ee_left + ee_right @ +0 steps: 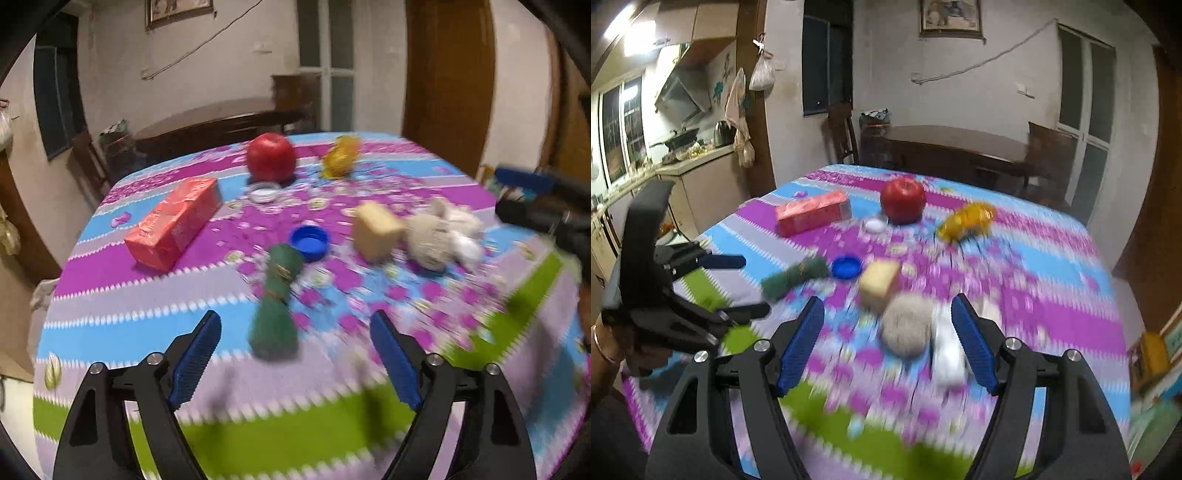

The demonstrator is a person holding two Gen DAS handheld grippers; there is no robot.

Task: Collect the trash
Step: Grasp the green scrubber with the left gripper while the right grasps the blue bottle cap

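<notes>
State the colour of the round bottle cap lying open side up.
Blue; the plastic bottle cap shows best in the left wrist view.

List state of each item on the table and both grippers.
left gripper: open, empty
right gripper: open, empty
red carton: lying flat
apple: upright
blue cap: open side up
green roll: lying down
yellow wrapper: crumpled
tan block: tilted
</notes>
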